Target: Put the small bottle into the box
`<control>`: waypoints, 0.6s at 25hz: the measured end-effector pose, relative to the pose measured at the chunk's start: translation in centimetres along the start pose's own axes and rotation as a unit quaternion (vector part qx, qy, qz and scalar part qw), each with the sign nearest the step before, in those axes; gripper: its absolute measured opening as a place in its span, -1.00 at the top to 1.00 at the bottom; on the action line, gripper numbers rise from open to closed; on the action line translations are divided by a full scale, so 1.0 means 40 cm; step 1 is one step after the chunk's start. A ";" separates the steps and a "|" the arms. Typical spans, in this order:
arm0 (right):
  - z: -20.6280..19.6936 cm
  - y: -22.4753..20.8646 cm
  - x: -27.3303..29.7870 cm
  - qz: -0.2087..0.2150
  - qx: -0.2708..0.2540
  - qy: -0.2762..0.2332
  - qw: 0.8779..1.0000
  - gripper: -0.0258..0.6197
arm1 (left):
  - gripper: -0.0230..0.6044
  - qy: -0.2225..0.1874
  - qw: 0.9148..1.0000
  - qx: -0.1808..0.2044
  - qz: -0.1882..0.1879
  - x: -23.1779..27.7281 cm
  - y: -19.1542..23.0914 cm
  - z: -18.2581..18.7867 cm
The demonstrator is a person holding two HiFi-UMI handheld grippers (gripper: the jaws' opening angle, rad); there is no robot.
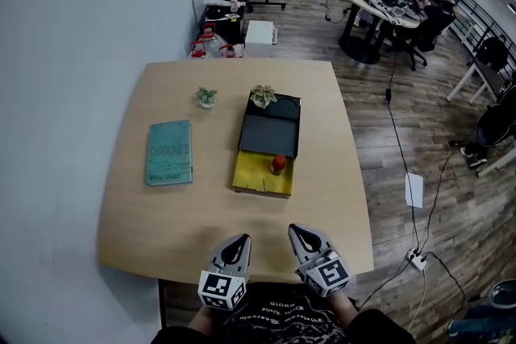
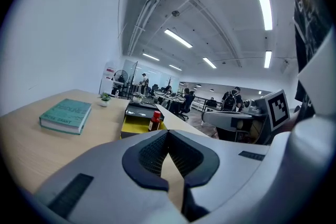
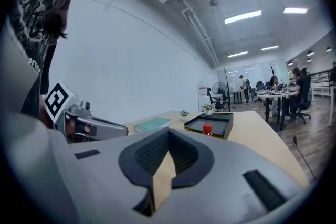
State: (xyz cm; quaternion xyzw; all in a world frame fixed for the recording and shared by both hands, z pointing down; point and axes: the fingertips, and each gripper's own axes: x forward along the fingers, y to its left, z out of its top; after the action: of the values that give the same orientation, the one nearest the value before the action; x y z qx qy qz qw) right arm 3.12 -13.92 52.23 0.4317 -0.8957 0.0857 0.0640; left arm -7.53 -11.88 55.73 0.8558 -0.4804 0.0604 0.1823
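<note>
Box (image 1: 251, 173) at mid-bench (image 1: 326, 165), book (image 1: 169, 151) to its left
The small bottle (image 1: 278, 164) stood in the box's near part; one plant (image 1: 263, 96) sat at the box's far end, another plant (image 1: 206, 97) farther left, behind the book

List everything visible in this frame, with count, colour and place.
table: one, light wood, beside the white wall
book: one, teal, lying flat on the table's left
potted plants: two, green, far part of the table; the second sits at the box's far end
box: one, yellow with a black section, mid-table
small bottle: one, red-capped, upright in the box's yellow part
left gripper: one, grey, shut, empty, near table edge
right gripper: one, grey, shut, empty, beside the left one
</note>
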 end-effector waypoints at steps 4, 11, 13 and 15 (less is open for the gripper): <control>-0.007 -0.006 0.001 -0.005 -0.002 0.004 1.000 0.92 | 0.92 0.002 1.000 0.004 -0.005 -0.001 -0.009 -0.006; -0.022 -0.009 0.013 -0.002 -0.011 0.011 1.000 0.92 | 0.92 -0.011 1.000 0.015 -0.011 0.004 -0.002 0.005; -0.024 -0.008 0.012 0.001 -0.015 0.013 1.000 0.92 | 0.92 -0.011 1.000 0.018 -0.009 0.004 -0.005 0.006; -0.024 -0.007 0.010 0.004 -0.018 0.013 1.000 0.92 | 0.92 -0.010 1.000 0.019 -0.009 0.004 -0.011 0.005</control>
State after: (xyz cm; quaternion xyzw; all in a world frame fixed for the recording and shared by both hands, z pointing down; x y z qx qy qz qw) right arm 3.13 -14.17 53.27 0.4260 -0.8978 0.0748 0.0830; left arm -7.11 -11.87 55.47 0.8637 -0.4737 0.0593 0.1618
